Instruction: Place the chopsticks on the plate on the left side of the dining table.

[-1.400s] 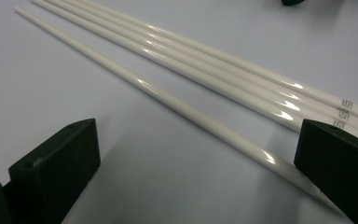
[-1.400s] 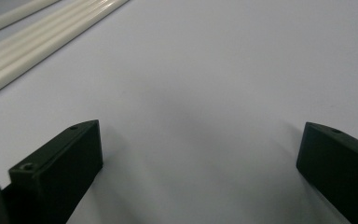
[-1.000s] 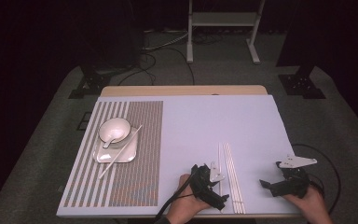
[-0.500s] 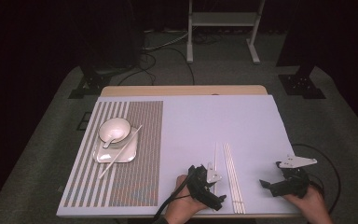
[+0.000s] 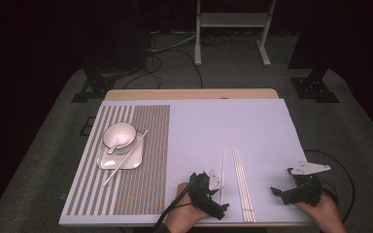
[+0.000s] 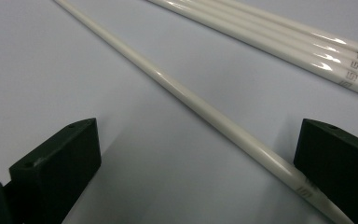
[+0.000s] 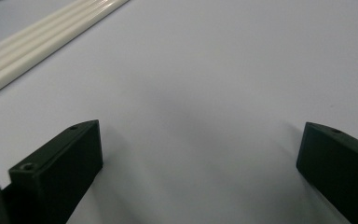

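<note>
Left gripper view shows a single chopstick [image 6: 200, 105] running diagonally between the wide-apart jaws of the left gripper [image 6: 196, 163], not yet clamped, so its pickup looks barely begun. Other chopsticks [image 6: 279, 32] lie bundled at upper right. At lower right of the high view, the right gripper [image 5: 284, 191] rests spread, holding nothing.

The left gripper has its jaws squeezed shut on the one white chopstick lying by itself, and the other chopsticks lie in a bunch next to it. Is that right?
Not quite. The left gripper has its jaws open, one on each side of the single chopstick, which lies on the table between them, not squeezed. The left gripper view shows this. The other chopsticks do lie in a bunch beside it.
</note>
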`<state>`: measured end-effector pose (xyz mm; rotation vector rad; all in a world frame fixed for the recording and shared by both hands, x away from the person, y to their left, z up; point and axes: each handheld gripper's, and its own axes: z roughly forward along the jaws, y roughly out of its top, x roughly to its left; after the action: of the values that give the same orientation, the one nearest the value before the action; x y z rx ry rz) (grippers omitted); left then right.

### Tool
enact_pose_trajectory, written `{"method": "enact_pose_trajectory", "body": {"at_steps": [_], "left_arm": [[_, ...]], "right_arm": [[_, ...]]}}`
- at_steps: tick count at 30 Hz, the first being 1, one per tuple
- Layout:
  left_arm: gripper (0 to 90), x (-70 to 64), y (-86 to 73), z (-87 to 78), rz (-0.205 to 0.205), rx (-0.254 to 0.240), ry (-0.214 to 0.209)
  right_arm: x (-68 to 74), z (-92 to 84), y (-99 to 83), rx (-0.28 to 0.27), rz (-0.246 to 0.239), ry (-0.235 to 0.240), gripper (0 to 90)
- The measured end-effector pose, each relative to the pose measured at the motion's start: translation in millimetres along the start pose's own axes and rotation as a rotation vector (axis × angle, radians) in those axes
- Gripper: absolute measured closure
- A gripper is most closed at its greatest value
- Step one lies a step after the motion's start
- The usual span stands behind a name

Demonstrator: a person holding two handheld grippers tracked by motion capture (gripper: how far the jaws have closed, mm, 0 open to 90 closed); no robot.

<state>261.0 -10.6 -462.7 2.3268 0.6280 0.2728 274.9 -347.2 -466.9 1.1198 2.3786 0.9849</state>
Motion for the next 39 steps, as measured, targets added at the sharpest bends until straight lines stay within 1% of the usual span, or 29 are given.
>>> {"method": "enact_pose_trajectory", "body": {"at_steps": [18, 25, 28, 39], "left_arm": [[0.0, 10.0, -11.5, -11.8, -0.010, 0.010, 0.009], [0.0, 15.3, -17.1, -17.0, -0.021, 0.011, 0.018], [0.0, 18.1, -19.0, -19.0, -0.016, 0.014, 0.016], [0.0, 26.6, -27.4, -26.6, -0.025, 0.011, 0.023]], "right_arm": [[0.0, 0.0, 0.0, 0.000, 0.001, 0.000, 0.0], [0.1, 0.0, 0.0, 0.001, 0.001, 0.000, 0.0], [0.0, 0.0, 0.0, 0.000, 0.000, 0.000, 0.0], [0.0, 0.0, 0.0, 0.001, 0.000, 0.000, 0.0]]}}
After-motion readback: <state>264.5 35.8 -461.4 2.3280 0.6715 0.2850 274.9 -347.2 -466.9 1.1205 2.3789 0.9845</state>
